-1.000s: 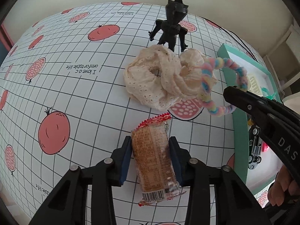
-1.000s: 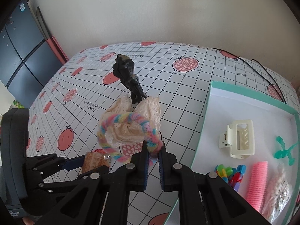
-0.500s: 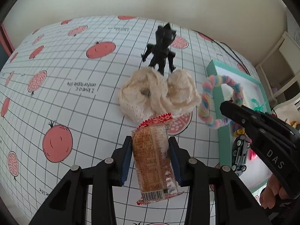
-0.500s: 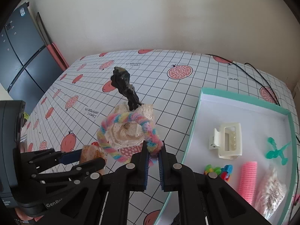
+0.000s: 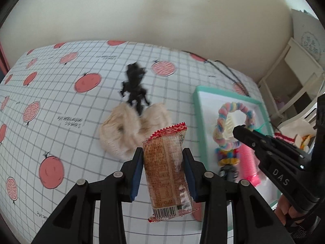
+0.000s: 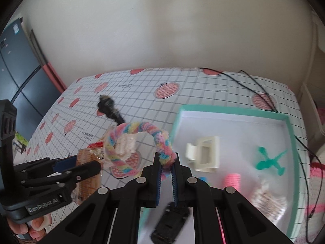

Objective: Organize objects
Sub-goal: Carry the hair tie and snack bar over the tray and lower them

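Observation:
My left gripper (image 5: 163, 158) is shut on a snack packet (image 5: 165, 168) with a red crimped end, lifted above the tablecloth. My right gripper (image 6: 166, 161) is shut on a pastel rainbow braided ring (image 6: 138, 140), held up near the left edge of the teal-rimmed white tray (image 6: 233, 109). In the left wrist view the ring (image 5: 233, 126) hangs over the tray (image 5: 198, 113), with the right gripper (image 5: 236, 130) at its lower right. A cream lace scrunchie (image 5: 126, 130) and a black figurine (image 5: 135, 87) stay on the tablecloth.
In the tray lie a cream hair claw (image 6: 205, 154), a green toy (image 6: 270, 160), a pink coil (image 6: 232, 180), a clear packet (image 6: 268, 201) and a black toy car (image 6: 170, 223). A black cable (image 6: 260, 89) runs across the table's far right. A white shelf (image 5: 292, 75) stands beyond.
Both grippers have risen and moved right toward the tray. The rainbow ring now hangs over the tray's left part instead of over the scrunchie. The snack packet is carried along, lifted higher.

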Action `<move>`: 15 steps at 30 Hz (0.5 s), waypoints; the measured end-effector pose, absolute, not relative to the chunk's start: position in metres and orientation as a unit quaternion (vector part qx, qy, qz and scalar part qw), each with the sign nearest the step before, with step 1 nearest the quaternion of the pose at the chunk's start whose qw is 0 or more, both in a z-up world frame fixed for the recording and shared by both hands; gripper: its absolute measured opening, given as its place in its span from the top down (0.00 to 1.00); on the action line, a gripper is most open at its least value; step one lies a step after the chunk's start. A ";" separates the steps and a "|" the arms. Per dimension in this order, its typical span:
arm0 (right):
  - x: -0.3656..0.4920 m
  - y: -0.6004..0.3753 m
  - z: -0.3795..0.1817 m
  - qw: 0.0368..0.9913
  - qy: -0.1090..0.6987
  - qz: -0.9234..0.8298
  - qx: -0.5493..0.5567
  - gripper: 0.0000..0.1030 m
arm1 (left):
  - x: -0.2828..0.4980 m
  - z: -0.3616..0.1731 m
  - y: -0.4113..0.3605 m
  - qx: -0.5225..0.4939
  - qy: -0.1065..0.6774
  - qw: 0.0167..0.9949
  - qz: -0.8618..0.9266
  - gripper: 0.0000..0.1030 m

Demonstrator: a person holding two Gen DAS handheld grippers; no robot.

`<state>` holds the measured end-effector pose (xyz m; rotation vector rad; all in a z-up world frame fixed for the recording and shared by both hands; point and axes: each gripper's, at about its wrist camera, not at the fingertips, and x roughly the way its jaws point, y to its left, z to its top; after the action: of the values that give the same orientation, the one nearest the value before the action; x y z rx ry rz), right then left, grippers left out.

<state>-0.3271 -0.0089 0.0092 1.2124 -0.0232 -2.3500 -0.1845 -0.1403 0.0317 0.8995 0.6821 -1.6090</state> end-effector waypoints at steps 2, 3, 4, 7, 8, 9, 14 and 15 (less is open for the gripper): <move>-0.329 0.004 0.009 0.235 -0.015 -0.864 0.444 0.91 | -0.196 0.035 -0.139 0.377 0.286 0.547 -0.691 0.61; -0.330 0.011 0.009 0.230 -0.018 -0.866 0.444 0.91 | -0.202 0.036 -0.138 0.376 0.283 0.543 -0.695 0.61; -0.330 0.017 0.009 0.224 -0.020 -0.867 0.444 0.91 | -0.209 0.038 -0.136 0.375 0.277 0.541 -0.700 0.61; -0.332 0.036 0.010 0.207 -0.027 -0.871 0.444 0.91 | -0.228 0.040 -0.132 0.374 0.254 0.523 -0.722 0.61; -0.332 0.042 0.010 0.202 -0.029 -0.873 0.443 0.91 | -0.234 0.041 -0.131 0.373 0.252 0.519 -0.727 0.61; -0.333 0.049 0.010 0.197 -0.031 -0.874 0.443 0.91 | -0.241 0.042 -0.130 0.371 0.250 0.514 -0.732 0.61; -0.336 0.079 0.012 0.170 -0.045 -0.881 0.440 0.91 | -0.276 0.043 -0.126 0.363 0.238 0.487 -0.757 0.61; -0.337 0.084 0.012 0.164 -0.046 -0.882 0.439 0.91 | -0.284 0.042 -0.126 0.366 0.232 0.484 -0.760 0.61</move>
<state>-0.3370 0.0845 0.0115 1.2529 -0.1320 -2.5145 -0.2836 -0.1258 0.0418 0.8920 0.5645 -1.8514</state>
